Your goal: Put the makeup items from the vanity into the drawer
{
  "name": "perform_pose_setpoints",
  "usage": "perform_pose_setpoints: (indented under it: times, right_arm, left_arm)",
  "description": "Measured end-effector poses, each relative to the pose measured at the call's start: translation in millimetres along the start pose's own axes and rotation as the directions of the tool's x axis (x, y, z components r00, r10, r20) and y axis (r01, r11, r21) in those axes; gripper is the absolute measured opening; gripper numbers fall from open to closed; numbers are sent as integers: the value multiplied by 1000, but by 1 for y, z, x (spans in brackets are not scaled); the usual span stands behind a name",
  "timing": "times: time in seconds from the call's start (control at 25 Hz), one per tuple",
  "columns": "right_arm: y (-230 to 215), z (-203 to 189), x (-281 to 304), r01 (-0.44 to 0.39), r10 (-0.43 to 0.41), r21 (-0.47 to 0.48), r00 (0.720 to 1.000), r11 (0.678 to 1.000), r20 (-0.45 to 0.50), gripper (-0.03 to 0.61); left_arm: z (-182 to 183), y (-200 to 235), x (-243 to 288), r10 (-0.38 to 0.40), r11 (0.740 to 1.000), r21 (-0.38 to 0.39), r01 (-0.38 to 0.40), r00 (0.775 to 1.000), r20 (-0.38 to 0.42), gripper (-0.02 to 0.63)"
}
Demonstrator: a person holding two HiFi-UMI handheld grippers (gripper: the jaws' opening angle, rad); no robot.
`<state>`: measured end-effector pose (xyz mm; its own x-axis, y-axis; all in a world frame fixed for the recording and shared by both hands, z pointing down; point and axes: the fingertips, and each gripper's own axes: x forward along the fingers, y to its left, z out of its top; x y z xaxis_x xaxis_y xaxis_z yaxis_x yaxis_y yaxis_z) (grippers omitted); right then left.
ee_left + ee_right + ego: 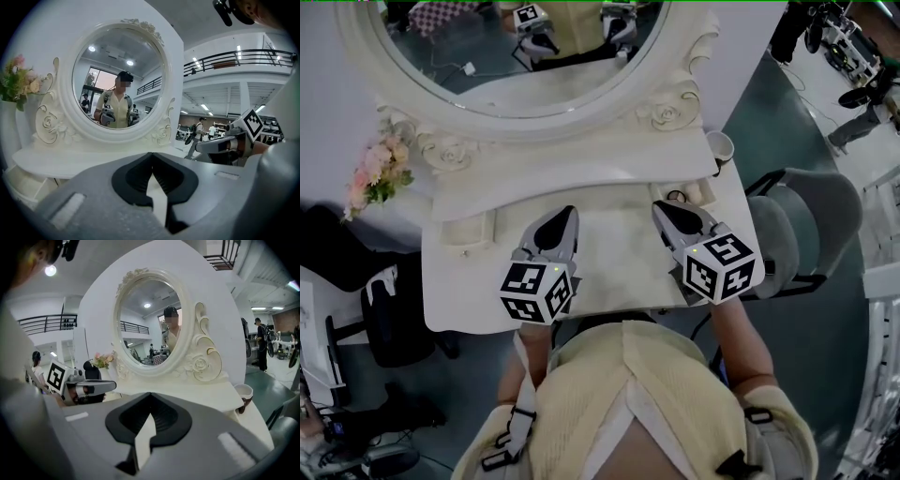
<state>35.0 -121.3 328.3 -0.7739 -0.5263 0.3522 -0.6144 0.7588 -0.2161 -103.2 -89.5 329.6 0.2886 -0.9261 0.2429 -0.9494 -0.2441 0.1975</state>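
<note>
Head view: L gripper and R gripper hover side by side over vanity top, tips toward mirror. Small dark-rimmed item sits in rear right recess, just past R tip; too small to ID. Cup at shelf's right end.

L gripper view: jaws pressed together, nothing btwn.

R gripper view: jaws pressed together, empty; cup right of mirror base.

R tongs shut, empty, facing vanity mirror.
</note>
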Motion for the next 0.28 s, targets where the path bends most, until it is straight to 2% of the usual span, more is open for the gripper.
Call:
perform_pose_setpoints:
  times: [0.08,0.28]
  right_arm:
    - [-1,2,1,-12,12,28,1000,1000,6,3]
    - [-6,5,2,-5,5,17,1000,1000,0,3]
  left_arm:
    - [-2,0,0,-1,1000,-7,1,1000,-3,0]
    - [-2,-1,3,-7,1000,-9,7,1000,-5,0]
